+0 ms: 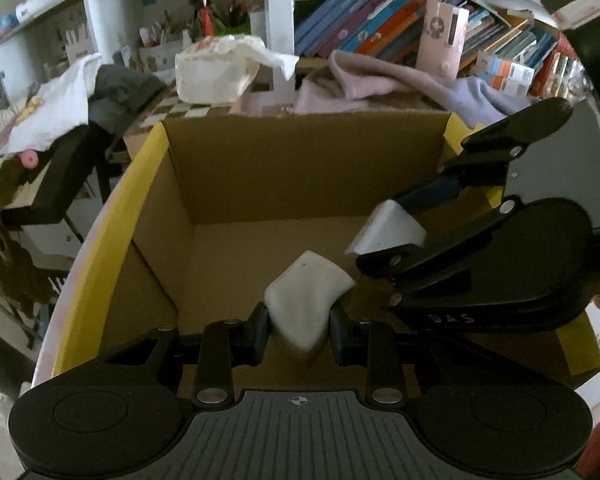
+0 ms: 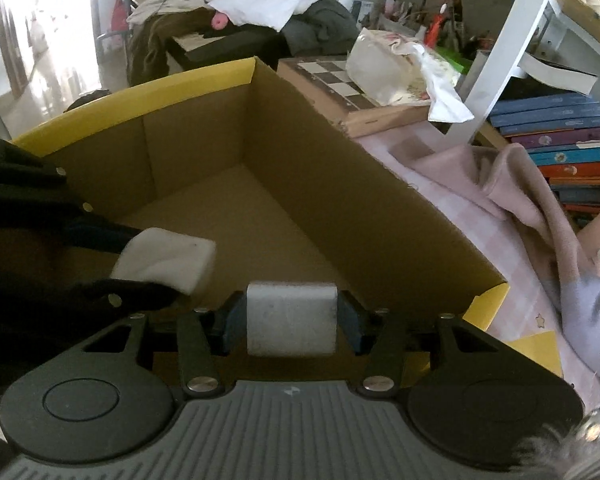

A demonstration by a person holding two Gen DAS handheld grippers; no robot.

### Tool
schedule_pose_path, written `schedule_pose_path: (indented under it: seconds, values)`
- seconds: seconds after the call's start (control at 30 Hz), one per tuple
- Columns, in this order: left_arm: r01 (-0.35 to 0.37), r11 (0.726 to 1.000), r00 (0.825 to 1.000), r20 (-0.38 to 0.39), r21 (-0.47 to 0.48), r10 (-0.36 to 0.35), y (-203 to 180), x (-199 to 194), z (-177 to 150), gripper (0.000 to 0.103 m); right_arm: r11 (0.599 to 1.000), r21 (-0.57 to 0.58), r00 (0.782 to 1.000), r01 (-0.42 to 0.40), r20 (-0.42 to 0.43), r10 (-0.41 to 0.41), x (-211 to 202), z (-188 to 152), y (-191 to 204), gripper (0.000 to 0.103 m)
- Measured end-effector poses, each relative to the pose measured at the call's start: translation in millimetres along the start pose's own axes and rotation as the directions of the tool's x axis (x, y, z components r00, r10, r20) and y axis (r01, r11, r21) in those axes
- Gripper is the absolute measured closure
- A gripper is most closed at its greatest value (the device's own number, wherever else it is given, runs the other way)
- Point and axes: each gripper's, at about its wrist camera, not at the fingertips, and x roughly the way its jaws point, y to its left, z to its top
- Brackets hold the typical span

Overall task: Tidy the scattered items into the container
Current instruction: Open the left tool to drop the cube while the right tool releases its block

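An open cardboard box (image 1: 292,168) with yellow flaps stands in front of both grippers; it also shows in the right wrist view (image 2: 340,184). My left gripper (image 1: 300,332) is shut on a white foam block (image 1: 306,300) and holds it over the box's near side. My right gripper (image 2: 292,320) is shut on a second white block (image 2: 292,318), also above the box interior. The right gripper and its block (image 1: 388,228) show at right in the left wrist view; the left gripper's block (image 2: 168,260) shows at left in the right wrist view. The box floor looks bare.
Behind the box lie pink and lilac cloths (image 1: 380,80), a chessboard (image 2: 340,80) with a white plastic bag (image 1: 220,72) on it, a white shelf post (image 1: 278,20) and rows of books (image 1: 400,20). Clothes pile on a chair at the left (image 1: 60,100).
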Motion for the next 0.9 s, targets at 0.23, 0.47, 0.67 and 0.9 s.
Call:
schedule_pose_path:
  seconds: [0.23, 0.47, 0.67, 0.9]
  values:
    - [-0.047, 0.999, 0.999, 0.005, 0.026, 0.047, -6.4, 0.2, -0.1, 0.037, 1.000, -0.001, 0.999, 0.023, 0.033, -0.023, -4.9, 0.2, 0.2, 0.048]
    - [-0.036, 0.998, 0.996, 0.088, 0.046, 0.032, -7.1, -21.4, -1.0, 0.020, 0.999, 0.031, 0.991, 0.035, 0.129, -0.039, -30.4, 4.2, -6.1, 0.038]
    - [-0.042, 0.998, 0.984, 0.174, 0.051, 0.033, -9.7, -49.4, -2.9, 0.018, 0.994, 0.094, 0.972, 0.061, 0.220, -0.081, -61.6, 2.7, -1.9, 0.030]
    - [-0.077, 0.996, 0.950, 0.306, 0.035, 0.062, -8.7, -90.3, -17.7, 0.014, 0.985, 0.158, 0.936, 0.066, 0.333, -0.116, -101.1, -8.4, 15.0, 0.027]
